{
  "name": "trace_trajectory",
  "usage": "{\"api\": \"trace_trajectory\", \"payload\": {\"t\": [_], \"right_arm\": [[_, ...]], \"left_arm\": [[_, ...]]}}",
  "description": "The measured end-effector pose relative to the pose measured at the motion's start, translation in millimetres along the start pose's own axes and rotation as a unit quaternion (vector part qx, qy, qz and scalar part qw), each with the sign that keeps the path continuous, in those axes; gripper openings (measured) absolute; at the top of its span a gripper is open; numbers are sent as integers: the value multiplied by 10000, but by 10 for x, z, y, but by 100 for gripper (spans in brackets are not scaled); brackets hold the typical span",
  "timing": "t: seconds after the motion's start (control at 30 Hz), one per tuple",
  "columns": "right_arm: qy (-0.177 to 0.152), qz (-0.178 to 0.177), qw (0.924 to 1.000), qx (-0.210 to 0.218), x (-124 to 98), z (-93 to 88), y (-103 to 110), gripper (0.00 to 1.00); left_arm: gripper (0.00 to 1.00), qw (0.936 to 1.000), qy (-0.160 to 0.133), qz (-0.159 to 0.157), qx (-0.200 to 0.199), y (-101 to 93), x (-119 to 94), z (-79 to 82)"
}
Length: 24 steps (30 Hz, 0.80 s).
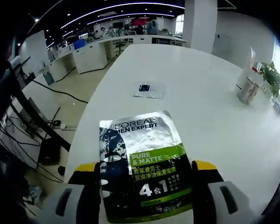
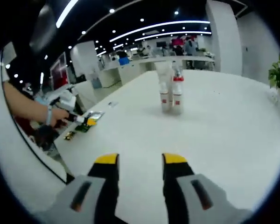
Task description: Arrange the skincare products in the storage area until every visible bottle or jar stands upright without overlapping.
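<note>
In the left gripper view the left gripper point(image 1: 147, 193) has its yellow-tipped jaws set wide, one on each side of a flat silver, black and green face-mask sachet point(image 1: 142, 163). The sachet lies face up on the white worktop point(image 1: 210, 112), close to the worktop's near left edge, its printed side reading L'Oréal Men Expert, Pure & Matte. The jaws flank the lower part of the sachet; whether they touch its edges cannot be told, and nothing is pinched between them. Farther along the worktop, well apart from the sachet, lies a small clear packet point(image 1: 149, 89) with a dark label, also flat. Near the worktop's far right edge stand two pale bottles point(image 1: 248, 86), upright and just beside each other, with a potted plant point(image 1: 272, 77) beyond them.

In the right gripper view the right gripper point(image 2: 140, 161) hovers over bare worktop with its jaws parted and nothing between them. The same two bottles point(image 2: 171, 91) stand upright in the middle of the worktop ahead, side by side and seemingly touching; one has a red band at its neck. At the worktop's left edge a person's hand point(image 2: 56, 114) holds the left gripper point(image 2: 77, 118) down by the sachet point(image 2: 89, 120), and the small clear packet point(image 2: 113, 104) lies a little beyond.
</note>
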State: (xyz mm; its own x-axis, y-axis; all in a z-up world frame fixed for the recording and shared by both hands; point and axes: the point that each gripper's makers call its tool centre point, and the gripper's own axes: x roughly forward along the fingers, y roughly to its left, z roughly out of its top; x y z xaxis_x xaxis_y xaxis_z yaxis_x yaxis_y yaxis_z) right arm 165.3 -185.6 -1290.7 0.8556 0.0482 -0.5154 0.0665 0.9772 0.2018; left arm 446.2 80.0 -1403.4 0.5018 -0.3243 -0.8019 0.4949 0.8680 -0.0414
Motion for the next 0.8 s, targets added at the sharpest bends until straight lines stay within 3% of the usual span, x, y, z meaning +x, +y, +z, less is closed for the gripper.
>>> {"api": "trace_trajectory", "payload": {"t": [0.13,0.2,0.37,0.4,0.43,0.5,0.67,0.8], "right_arm": [[-38,-20,10000,-17,-14,17,-3,33],[-138,-37,9998,101,-34,34,-32,33],[-162,-105,9997,143,-76,8,-99,32],[-172,-132,9997,147,-91,0,-116,32],[-189,-145,9996,152,-99,0,-127,32],[-208,-170,9995,192,-111,-10,-146,32],[-238,-155,9993,253,-132,-8,-135,32],[-275,-128,9993,221,-158,-13,-146,31]], "left_arm": [[78,10000,3,-11,14,-2,16,3],[69,9999,-81,-91,93,13,3,53],[64,9997,125,-102,174,0,-12,1],[62,9990,162,-123,403,-18,-29,-2],[61,9994,153,-137,268,-30,-28,-3],[50,9991,154,-237,330,-61,-43,-9],[42,9988,253,-245,334,-56,-71,-80],[26,9986,290,-353,284,-93,-88,-119]]}}
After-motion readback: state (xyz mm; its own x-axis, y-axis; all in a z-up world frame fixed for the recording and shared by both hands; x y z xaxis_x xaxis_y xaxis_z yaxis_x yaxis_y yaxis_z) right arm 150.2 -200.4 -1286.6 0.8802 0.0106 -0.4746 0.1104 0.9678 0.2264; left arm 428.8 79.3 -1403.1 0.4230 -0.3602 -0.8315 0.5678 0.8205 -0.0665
